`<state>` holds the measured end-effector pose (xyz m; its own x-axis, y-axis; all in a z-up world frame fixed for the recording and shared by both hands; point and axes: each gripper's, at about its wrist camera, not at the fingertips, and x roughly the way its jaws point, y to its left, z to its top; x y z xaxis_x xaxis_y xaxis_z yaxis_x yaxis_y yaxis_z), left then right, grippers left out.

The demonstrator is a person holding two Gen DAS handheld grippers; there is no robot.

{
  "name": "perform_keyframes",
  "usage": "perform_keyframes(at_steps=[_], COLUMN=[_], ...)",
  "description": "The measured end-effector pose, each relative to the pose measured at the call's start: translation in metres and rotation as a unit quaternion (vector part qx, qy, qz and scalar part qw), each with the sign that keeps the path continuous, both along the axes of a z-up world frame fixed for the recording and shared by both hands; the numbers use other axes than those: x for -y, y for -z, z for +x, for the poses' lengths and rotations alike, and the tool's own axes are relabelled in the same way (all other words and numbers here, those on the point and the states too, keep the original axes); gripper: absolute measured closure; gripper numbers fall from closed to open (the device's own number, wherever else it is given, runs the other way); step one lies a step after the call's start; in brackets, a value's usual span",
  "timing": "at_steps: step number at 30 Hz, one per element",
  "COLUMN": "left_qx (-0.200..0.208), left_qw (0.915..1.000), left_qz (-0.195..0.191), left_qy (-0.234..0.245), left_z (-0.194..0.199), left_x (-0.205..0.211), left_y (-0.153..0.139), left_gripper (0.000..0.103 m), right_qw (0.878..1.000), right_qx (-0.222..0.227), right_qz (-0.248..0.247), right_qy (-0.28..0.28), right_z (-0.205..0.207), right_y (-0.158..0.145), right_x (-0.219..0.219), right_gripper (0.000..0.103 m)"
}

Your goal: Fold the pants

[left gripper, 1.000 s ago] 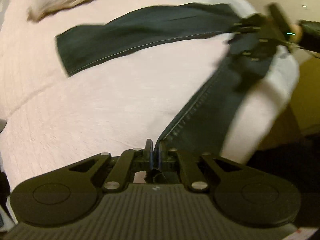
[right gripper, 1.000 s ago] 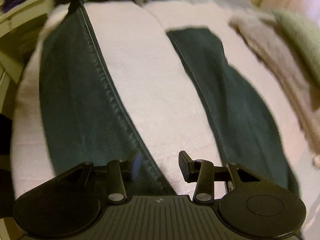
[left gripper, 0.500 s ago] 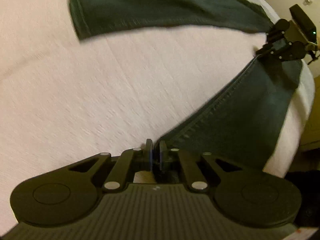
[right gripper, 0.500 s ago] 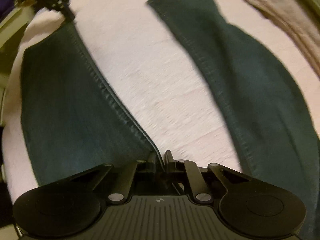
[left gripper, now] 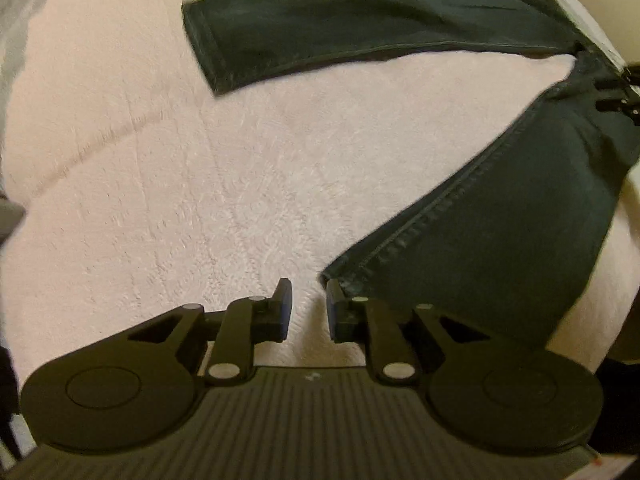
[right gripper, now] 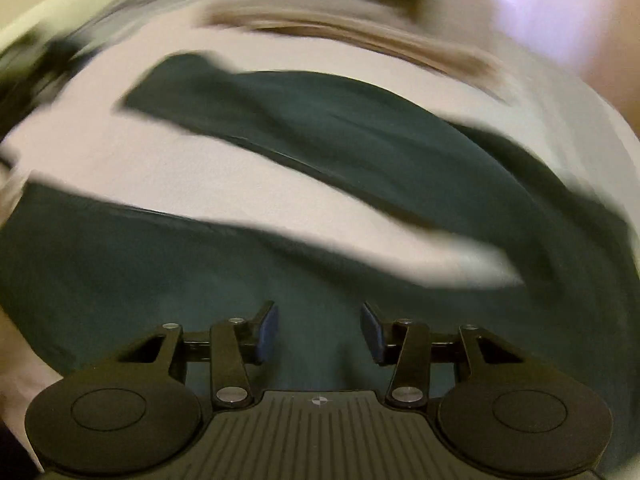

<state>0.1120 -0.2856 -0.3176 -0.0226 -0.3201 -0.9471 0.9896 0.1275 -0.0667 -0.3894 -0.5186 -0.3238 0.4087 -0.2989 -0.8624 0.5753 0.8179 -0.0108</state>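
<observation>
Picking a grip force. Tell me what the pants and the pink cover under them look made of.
Pants: dark, matte woven cloth, likely denim; a heavy double-stitched seam runs down the near leg and a turned hem ends the far one.
Pink cover: soft fleece or plush, judging by its fuzzy nap and brushed streaks. The exact fibre is unclear.

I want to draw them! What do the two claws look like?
Both match. The left claw and right claw are black plastic, each with two short fingers carrying blue pads. Behind sit angled links with silver pins, two round discs and a ribbed plate. No cables or sleeves show.
</observation>
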Motion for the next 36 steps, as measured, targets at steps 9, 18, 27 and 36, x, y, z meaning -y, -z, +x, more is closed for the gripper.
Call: perform_keyframes(at_steps=[9, 18, 27, 36], left_qx=[0.019, 0.133, 0.252, 0.241], left_qw=[0.9874, 0.9352, 0.9087, 0.9229], left_qz=[-0.064, -0.070, -0.020, 0.007], left_qy=[0.143, 0.321, 0.333, 0.300], left_z=[-0.109, -0.250, -0.289, -0.300], left_x=[-0.031, -0.057, -0.037, -0.038], left_y=[-0.031, 0.024, 0.065, 0.042], left_gripper=[0.083, 0.070, 0.101, 0.103], right_qw=[0.941, 0.918, 0.887, 0.840], right_qx=[0.041, 0.086, 0.153, 0.236], right_qz=[0.043, 0.048, 0.058, 0.104], right_qy=[0.333, 0.384, 0.432, 0.478], right_z=[-0.190, -0.261, -0.320, -0.353], right_y=[-0.010, 0.017, 0.038, 0.075], right_x=[0.012, 0.099, 0.209, 0.289], right_gripper=[0.059, 0.059, 0.059, 0.063])
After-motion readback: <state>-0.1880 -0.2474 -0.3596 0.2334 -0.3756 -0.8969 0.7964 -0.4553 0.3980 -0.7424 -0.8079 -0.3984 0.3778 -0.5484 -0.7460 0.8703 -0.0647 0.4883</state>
